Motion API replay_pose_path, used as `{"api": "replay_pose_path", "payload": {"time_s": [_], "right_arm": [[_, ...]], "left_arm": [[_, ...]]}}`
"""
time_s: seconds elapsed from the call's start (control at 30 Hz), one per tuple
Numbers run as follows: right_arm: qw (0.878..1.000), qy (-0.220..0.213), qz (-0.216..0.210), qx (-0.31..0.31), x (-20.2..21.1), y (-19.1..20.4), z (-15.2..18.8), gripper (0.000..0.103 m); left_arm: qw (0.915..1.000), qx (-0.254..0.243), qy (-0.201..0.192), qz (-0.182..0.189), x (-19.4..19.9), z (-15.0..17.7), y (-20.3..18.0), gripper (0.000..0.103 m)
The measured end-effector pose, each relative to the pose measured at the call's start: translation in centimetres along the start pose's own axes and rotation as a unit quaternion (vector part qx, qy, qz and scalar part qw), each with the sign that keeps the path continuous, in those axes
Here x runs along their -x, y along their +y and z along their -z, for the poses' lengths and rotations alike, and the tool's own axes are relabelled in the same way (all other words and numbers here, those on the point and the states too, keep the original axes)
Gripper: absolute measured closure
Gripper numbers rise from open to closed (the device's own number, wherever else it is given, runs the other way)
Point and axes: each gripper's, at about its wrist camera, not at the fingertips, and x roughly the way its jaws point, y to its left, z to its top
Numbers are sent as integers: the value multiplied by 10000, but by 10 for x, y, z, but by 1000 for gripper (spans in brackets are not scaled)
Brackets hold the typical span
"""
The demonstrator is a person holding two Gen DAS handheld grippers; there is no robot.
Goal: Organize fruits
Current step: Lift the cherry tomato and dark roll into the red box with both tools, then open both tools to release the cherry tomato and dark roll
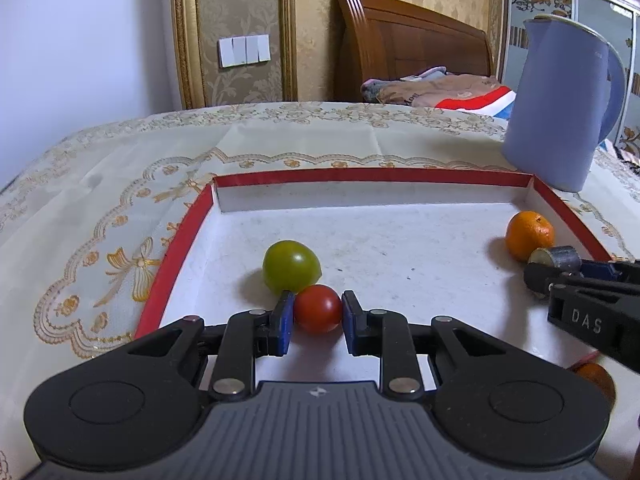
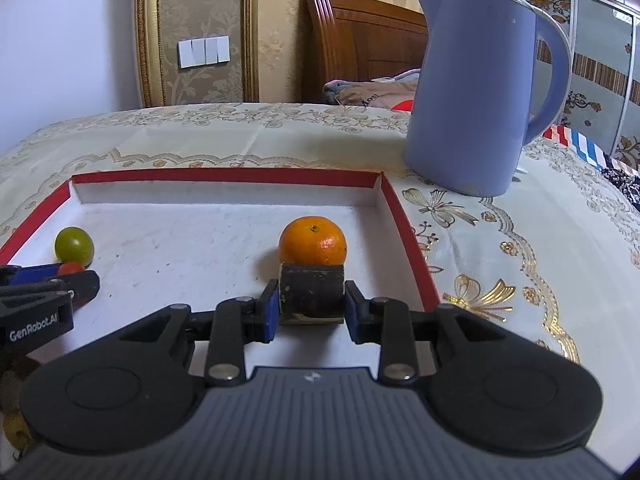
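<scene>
Left claw [image 1: 316,312] is pinching the red tomato [image 1: 318,309] at 6 o'clock of the green one [image 1: 291,266], right claw [image 2: 311,308] is clamping a dark cylinder [image 2: 311,293], both apparently for tray [image 1: 372,175] drop-off.

Tray [image 1: 176,256] looks like cardboard, matt white inside and scuffed, red paper rim. Tablecloth [image 1: 120,184] is shiny satin-ish cloth with gold embroidery. Kettle [image 2: 472,92] is smooth matt plastic. Red tomato [image 1: 319,307] and green tomato [image 1: 290,265] are glossy; orange [image 2: 313,245] is dimpled. Headboard [image 1: 412,44] is polished wood.
</scene>
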Motion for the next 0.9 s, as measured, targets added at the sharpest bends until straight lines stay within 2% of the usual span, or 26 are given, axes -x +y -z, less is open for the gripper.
{"api": "replay_pose_path", "payload": {"time_s": [0.77, 0.83, 0.9], "right_arm": [[9999, -6, 1, -117, -5, -3, 2, 70], [9998, -16, 16, -189, -6, -5, 2, 70], [9997, -3, 41, -237, -7, -8, 1, 69]], "left_arm": [[9999, 77, -69, -77, -11, -6, 2, 77], [9999, 91, -73, -86, -10, -5, 2, 75], [9999, 86, -69, -93, -8, -4, 2, 66]]}}
